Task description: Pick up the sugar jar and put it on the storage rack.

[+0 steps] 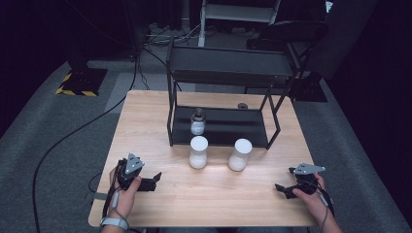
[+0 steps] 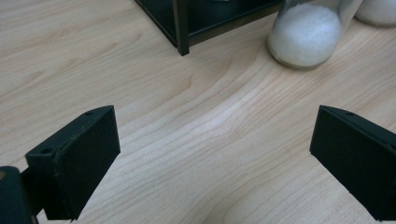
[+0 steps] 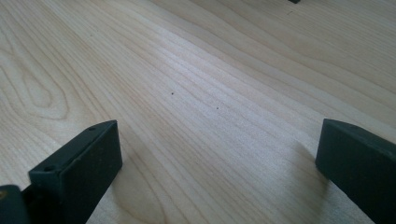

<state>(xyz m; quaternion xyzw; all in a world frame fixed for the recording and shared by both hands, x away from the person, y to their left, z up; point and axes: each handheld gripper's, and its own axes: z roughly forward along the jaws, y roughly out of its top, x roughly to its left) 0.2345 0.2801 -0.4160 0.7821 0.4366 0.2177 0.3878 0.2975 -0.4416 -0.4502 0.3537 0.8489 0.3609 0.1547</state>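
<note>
— White jars: where?
— Left jar (image 1: pixel 198 152) and right jar (image 1: pixel 239 154) stand mid-table, near the black rack (image 1: pixel 223 73).
— Grippers?
— Left gripper (image 1: pixel 154 180) and right gripper (image 1: pixel 281 189) gape, released, holding nothing.
— Handling?
— Probably rigid, smooth, rather heavy; grasp the body midway.

white jar (image 2: pixel 306 35) top cropped, rack (image 2: pixel 205 18) cropped
</note>
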